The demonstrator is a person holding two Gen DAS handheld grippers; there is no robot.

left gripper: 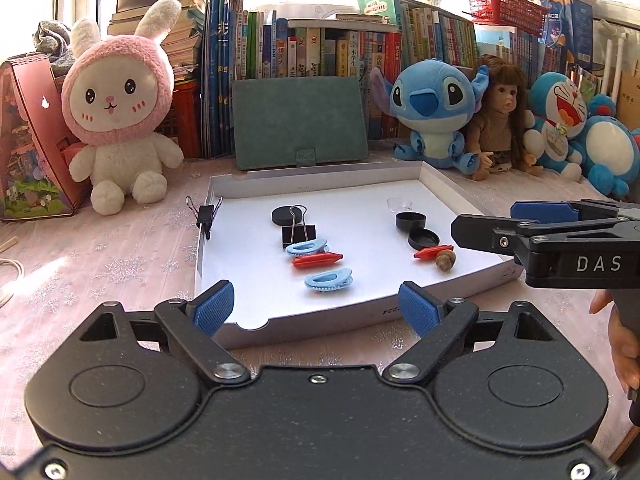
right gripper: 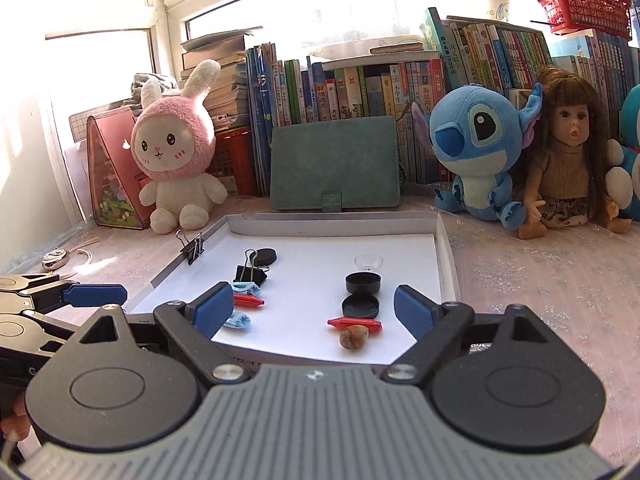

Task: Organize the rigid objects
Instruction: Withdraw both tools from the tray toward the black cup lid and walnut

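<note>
Lying near the near edge of the white tray [right gripper: 446, 264], the nut [right gripper: 353, 337] is seen, seemingly touching a red clip [right gripper: 354, 324]; both the left gripper [left gripper: 316, 310] and right gripper [right gripper: 314, 314] are held wide open, empty.

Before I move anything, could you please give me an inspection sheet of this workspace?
Surface: pink tablecloth; white tray on it.
Job's things: in tray, two blue clips, two red pieces, binder clip, black disc, two black caps, clear cup, nut; another binder clip on the tray's left wall.
Clutter: nothing seen.
Grippers: left tongs open, empty; right tongs open, empty.
Cables: cord at far left.
Surroundings: books, bunny, Stitch, doll, window.
</note>
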